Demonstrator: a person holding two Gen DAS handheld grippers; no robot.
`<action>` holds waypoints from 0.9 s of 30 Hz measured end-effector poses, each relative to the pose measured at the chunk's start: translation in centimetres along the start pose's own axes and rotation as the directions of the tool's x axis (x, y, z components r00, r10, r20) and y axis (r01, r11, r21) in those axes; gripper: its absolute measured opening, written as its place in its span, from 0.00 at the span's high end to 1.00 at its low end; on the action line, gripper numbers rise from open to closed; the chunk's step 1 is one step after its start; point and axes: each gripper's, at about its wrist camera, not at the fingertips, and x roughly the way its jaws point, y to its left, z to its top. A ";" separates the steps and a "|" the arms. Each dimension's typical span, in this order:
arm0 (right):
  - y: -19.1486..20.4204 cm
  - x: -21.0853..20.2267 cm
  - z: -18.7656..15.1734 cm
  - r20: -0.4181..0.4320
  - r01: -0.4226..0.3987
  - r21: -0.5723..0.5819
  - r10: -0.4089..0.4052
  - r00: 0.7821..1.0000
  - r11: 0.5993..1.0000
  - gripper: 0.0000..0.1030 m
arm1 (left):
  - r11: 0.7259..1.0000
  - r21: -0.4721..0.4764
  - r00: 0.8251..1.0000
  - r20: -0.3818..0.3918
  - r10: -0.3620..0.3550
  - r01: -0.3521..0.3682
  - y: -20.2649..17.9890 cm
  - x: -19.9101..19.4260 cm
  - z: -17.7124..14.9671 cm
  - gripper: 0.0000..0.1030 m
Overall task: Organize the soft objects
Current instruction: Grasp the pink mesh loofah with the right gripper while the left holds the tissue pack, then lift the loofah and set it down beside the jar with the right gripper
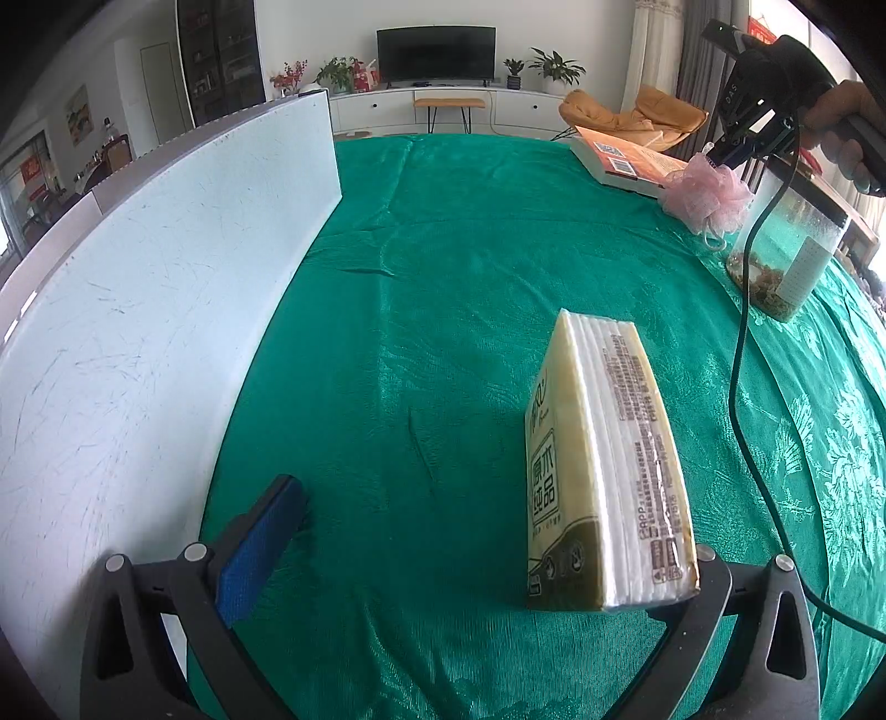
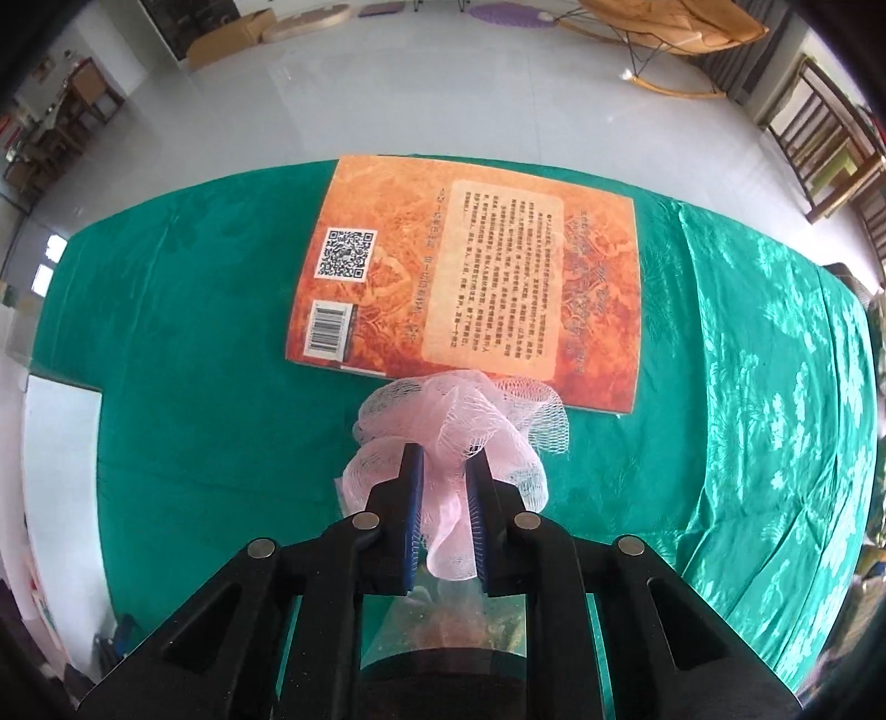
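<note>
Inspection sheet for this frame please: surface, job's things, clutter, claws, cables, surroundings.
Surface: green tablecloth, wrinkled.
Job's things: pink bath puff pinched in the right claw; tissue pack on edge against one finger of the left claw.
Clutter: orange book, clear jar, white board.
Claws: right shut on puff; left open.
Cables: black cable hanging from right claw.
Surroundings: living room, television, plants.

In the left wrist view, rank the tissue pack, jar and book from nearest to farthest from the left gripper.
1. Tissue pack: standing by the left gripper, against its right finger.
2. Jar: far right, mid-distance.
3. Book: farthest, at the table's far right edge, behind the pink puff.
</note>
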 end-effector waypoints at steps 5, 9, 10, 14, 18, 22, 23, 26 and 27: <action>-0.4 -2.7 -0.9 0.110 -0.064 0.019 0.061 0.992 0.998 0.92 | 1.000 0.001 1.000 0.000 0.001 -0.001 0.0 0.0 0.0 0.00; -0.7 -6.2 -1.7 0.194 -0.094 0.021 0.088 0.977 0.995 0.92 | 1.000 0.001 1.000 0.000 0.002 -0.002 0.1 0.0 0.0 0.00; -0.9 -7.0 -1.7 0.212 -0.106 0.025 0.098 0.972 0.994 0.93 | 1.000 0.002 1.000 0.000 0.003 -0.003 0.1 0.0 0.0 0.00; -1.6 -8.9 -1.9 0.247 -0.070 0.029 0.061 0.967 0.997 0.86 | 1.000 0.002 1.000 0.000 0.004 -0.004 0.1 0.1 0.0 0.00; 0.5 -6.4 -2.2 0.166 0.038 -0.049 -0.029 0.986 0.998 0.22 | 1.000 0.002 1.000 0.000 0.004 -0.004 0.1 0.1 0.0 0.00; 1.7 -2.0 -1.1 0.022 0.103 -0.122 -0.102 0.995 0.987 0.22 | 1.000 0.002 1.000 0.001 0.003 -0.003 0.1 0.1 0.0 0.00; 1.6 -1.3 -1.0 -0.002 0.127 -0.141 -0.129 0.992 0.982 0.22 | 1.000 0.001 1.000 0.001 0.003 -0.003 0.1 0.1 0.0 0.00; 1.0 0.1 -0.3 -0.046 0.151 -0.160 -0.160 0.986 0.976 0.23 | 1.000 0.001 1.000 0.001 0.005 -0.005 0.1 0.1 0.0 0.00; 0.5 0.5 -0.1 -0.068 0.130 -0.140 -0.141 0.988 0.982 0.25 | 1.000 0.001 1.000 0.000 0.005 -0.005 0.1 0.2 0.0 0.00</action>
